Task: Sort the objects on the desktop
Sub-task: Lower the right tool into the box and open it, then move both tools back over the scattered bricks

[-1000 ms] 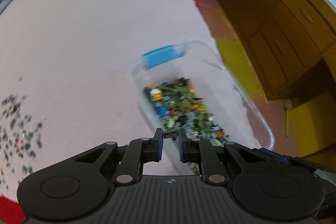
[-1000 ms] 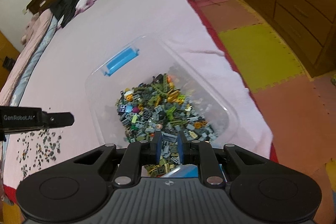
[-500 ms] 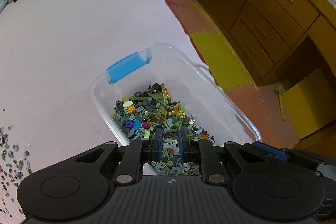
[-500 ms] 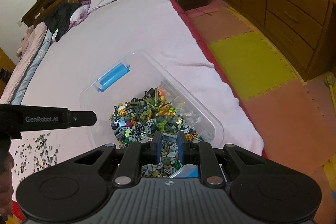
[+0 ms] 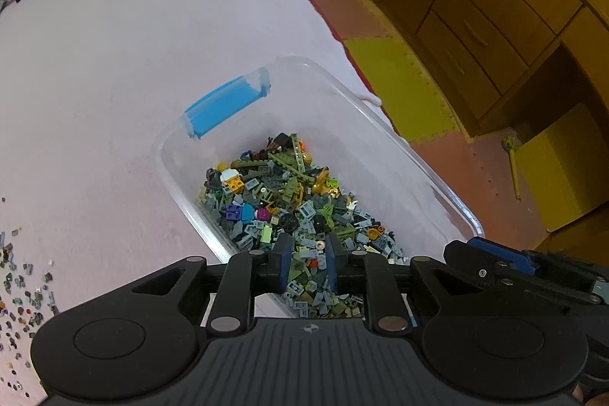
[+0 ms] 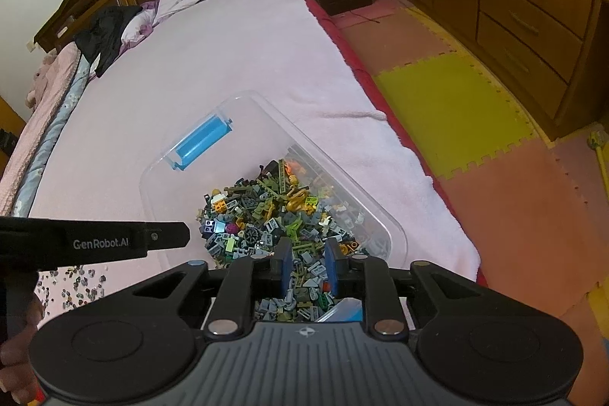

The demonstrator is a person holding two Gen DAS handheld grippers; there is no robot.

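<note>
A clear plastic bin (image 5: 384, 136) with a blue handle (image 5: 228, 105) lies on the pink bed and holds a heap of small toy bricks (image 5: 289, 200). It also shows in the right wrist view (image 6: 259, 124), with its bricks (image 6: 274, 215). My left gripper (image 5: 307, 248) hovers over the near end of the heap, jaws a little apart with nothing between them. My right gripper (image 6: 307, 253) hovers over the same heap, jaws likewise a little apart and empty. The left gripper's body (image 6: 95, 242) shows at the left of the right wrist view.
Loose small bricks (image 5: 23, 284) are scattered on the bed left of the bin, also in the right wrist view (image 6: 76, 284). The bed edge (image 6: 380, 101) drops to foam floor mats (image 6: 449, 109). Wooden drawers (image 5: 475, 10) stand to the right.
The left gripper has swung right and now sits over the bin's bricks. Both cameras have pulled back a little. A dark piece between the left jaws a second ago is gone.
</note>
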